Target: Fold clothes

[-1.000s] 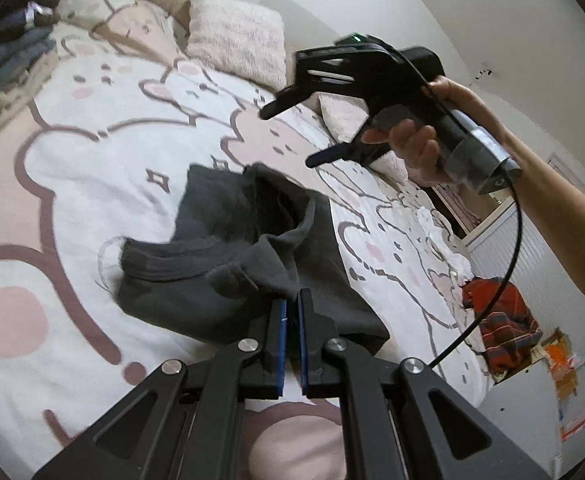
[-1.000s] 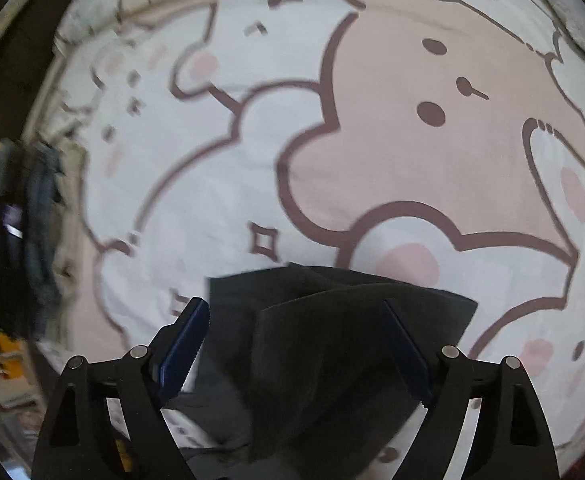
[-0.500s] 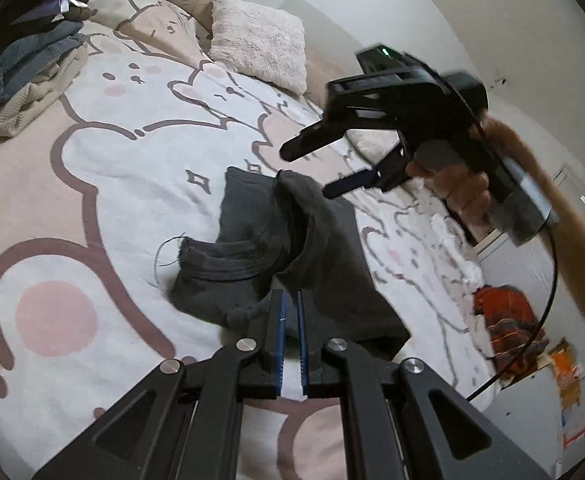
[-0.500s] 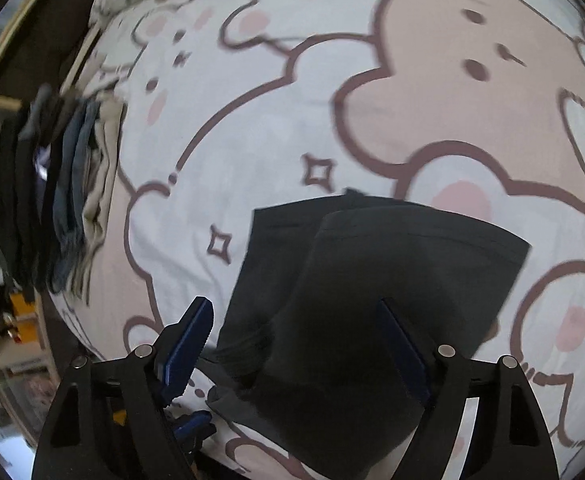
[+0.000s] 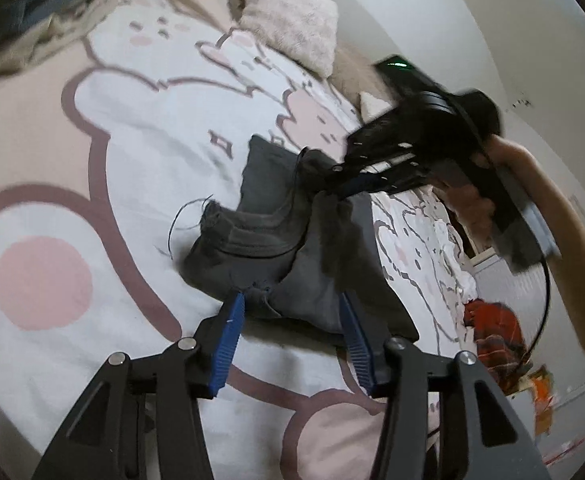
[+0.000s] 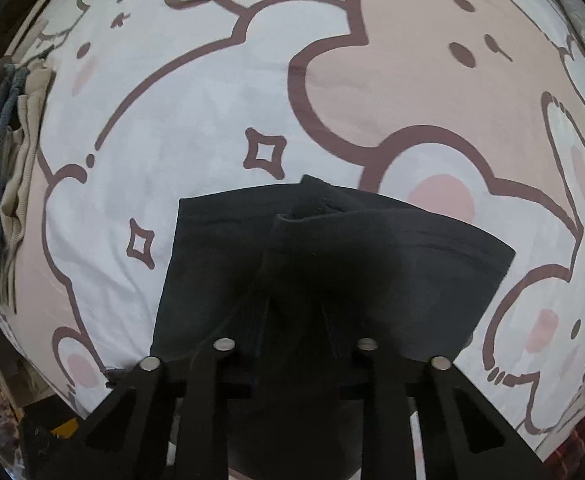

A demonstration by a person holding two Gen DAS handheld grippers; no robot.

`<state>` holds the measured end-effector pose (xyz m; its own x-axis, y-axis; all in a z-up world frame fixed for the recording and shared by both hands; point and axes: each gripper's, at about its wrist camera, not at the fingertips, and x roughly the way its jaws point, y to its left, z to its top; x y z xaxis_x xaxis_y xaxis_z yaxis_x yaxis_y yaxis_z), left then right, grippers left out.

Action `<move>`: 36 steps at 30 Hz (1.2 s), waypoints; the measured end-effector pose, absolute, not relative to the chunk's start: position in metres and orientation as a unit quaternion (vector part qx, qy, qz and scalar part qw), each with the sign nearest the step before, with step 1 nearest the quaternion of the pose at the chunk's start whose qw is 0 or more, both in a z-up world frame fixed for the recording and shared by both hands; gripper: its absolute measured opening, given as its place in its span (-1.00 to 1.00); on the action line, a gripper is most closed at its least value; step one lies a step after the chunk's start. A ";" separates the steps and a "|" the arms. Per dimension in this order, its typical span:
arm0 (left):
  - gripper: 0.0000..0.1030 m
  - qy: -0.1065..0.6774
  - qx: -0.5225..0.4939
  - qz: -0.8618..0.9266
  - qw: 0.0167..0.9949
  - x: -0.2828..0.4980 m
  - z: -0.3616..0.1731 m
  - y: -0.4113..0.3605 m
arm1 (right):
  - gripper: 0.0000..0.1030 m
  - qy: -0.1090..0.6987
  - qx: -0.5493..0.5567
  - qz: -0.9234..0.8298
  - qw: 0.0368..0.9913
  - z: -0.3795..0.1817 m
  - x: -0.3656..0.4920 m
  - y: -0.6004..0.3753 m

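Dark grey cotton garment (image 5: 288,240) lies crumpled on a bed sheet (image 5: 140,152) printed with pink and white cartoon bears outlined in brown; ribbed hem and a loose thread show at its left edge. In the left wrist view the left gripper (image 5: 292,320) hangs low over the near edge of the garment, its blue-padded fingers (image 5: 228,332) spread wide apart and released, with cloth lying between and just beyond the tips; whether the pads touch the fabric cannot be told. The right gripper (image 5: 338,192), black and blurred, reaches in from the right, held by a bare hand (image 5: 520,168), its fingers closed on a raised ridge of the garment's far side, which stands lifted off the sheet. In the right wrist view the same garment (image 6: 332,264) fills the lower frame and drapes over that gripper's fingers (image 6: 252,356), which sit close together with cloth pinched between them.

Fluffy pale pink pillow (image 5: 292,36) rests at the head of the bed. Stack of folded blue and beige clothes (image 6: 4,184) sits at the bed's edge. Red plaid fabric (image 5: 492,328) lies beyond the bed
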<state>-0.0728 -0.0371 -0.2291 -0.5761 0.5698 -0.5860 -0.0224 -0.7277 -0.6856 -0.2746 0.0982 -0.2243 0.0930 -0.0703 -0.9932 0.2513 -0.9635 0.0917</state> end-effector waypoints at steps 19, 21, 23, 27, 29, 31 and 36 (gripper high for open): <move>-0.69 -0.164 -0.369 0.884 0.237 -0.067 -0.191 0.030 | -0.54 -0.039 0.679 -0.717 0.151 -0.195 -0.261 0.132; -0.69 -0.135 -0.366 0.886 0.251 -0.066 -0.192 0.046 | -0.54 -0.011 0.675 -0.721 0.154 -0.194 -0.265 0.120; -0.70 -0.126 -0.368 0.884 0.261 -0.068 -0.196 0.054 | -0.54 0.020 0.676 -0.720 0.157 -0.194 -0.269 0.109; -0.70 -0.113 -0.378 0.875 0.280 -0.073 -0.206 0.070 | -0.53 0.061 0.676 -0.718 0.152 -0.196 -0.272 0.097; -0.71 -0.109 -0.382 0.872 0.287 -0.076 -0.210 0.077 | -0.26 0.069 0.676 -0.720 0.144 -0.198 -0.275 0.096; -0.71 -0.106 -0.385 0.870 0.291 -0.078 -0.212 0.082 | 0.35 0.067 0.670 -0.727 0.131 -0.196 -0.277 0.099; -0.72 -0.098 -0.391 0.867 0.294 -0.079 -0.217 0.087 | 0.47 0.053 0.674 -0.725 0.131 -0.194 -0.276 0.107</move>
